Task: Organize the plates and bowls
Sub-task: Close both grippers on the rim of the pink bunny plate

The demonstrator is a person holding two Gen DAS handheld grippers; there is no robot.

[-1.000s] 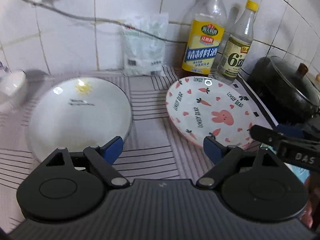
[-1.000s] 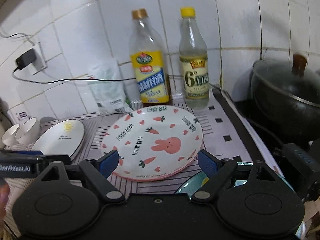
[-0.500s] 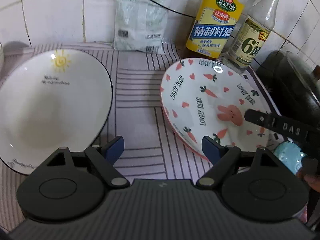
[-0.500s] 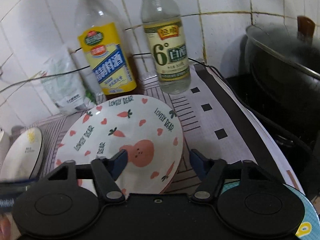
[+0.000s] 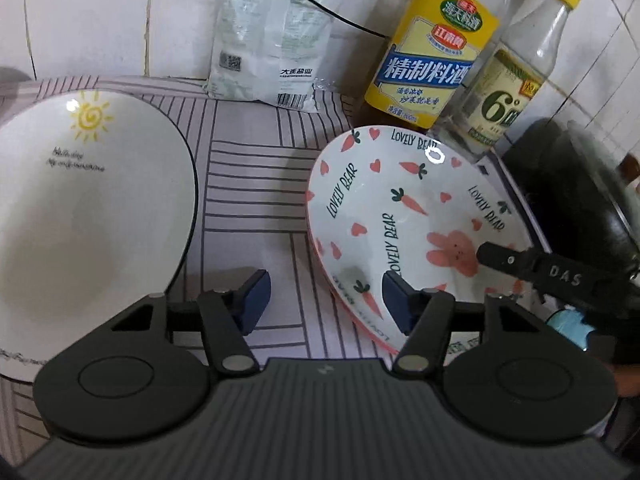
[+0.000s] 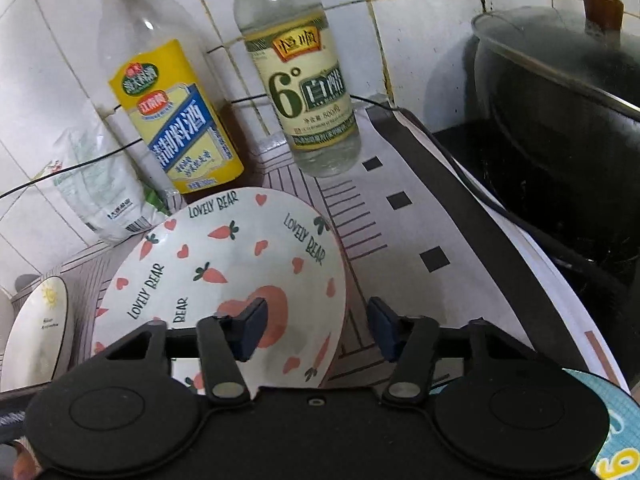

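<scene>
Jaws closing astride glossy round carrot-print plate (image 6: 240,264) rim

Striped counter (image 5: 256,184) carries sun plate (image 5: 92,216), rabbit plate (image 5: 400,216), two bottles (image 5: 436,60).

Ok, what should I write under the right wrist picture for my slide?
Right gripper fingers closing around the rim of the carrot-and-bunny plate, bottles behind.
</scene>
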